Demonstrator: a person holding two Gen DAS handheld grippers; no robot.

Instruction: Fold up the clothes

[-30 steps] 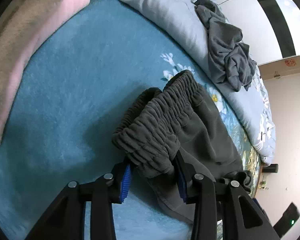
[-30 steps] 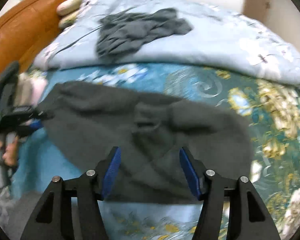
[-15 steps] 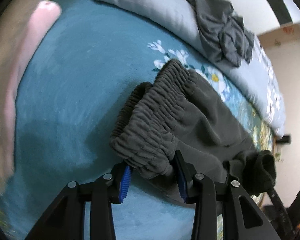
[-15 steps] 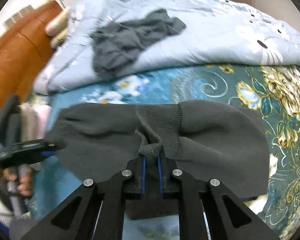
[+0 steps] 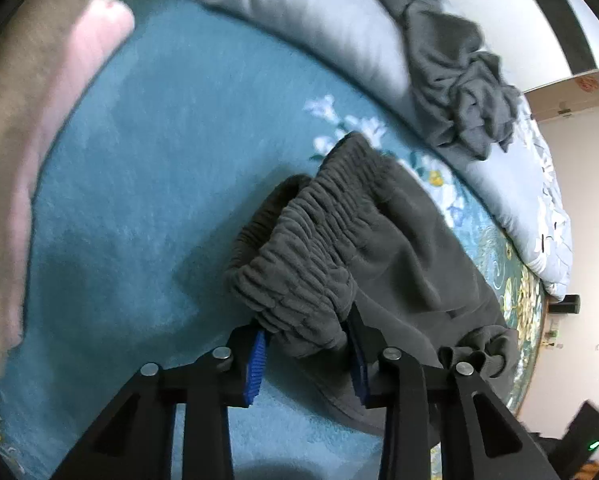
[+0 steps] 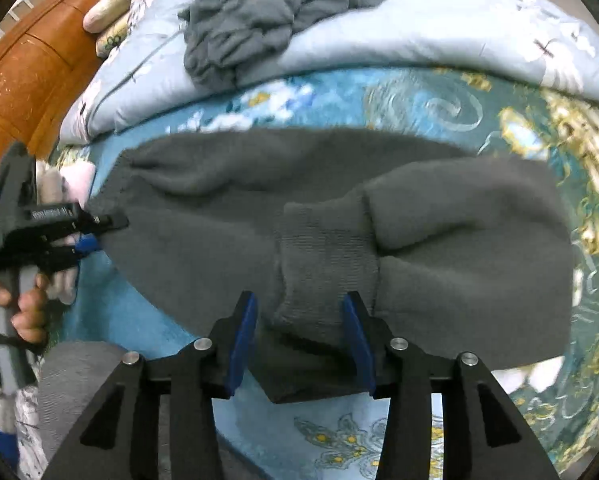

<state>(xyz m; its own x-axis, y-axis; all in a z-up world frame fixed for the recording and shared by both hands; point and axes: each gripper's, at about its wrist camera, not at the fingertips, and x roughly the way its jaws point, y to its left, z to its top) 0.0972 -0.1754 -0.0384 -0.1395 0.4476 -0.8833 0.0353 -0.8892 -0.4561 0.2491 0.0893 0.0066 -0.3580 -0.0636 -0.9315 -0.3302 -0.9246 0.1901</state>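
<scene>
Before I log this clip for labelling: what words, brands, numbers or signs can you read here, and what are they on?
None can be read.
Left gripper: white lettering on its side, too blurred.
Box: red mark, too small.

The left wrist view looks along the left gripper [image 5: 305,354], close over the trousers' waistband [image 5: 311,248], facing down the bed [image 5: 139,200] toward the quilt [image 5: 339,24]. The right wrist view looks along the right gripper [image 6: 299,334] from the cuff [image 6: 327,248] end, facing the headboard [image 6: 27,68]. Both views share the trousers, quilt and grey garment [image 6: 259,20].
</scene>
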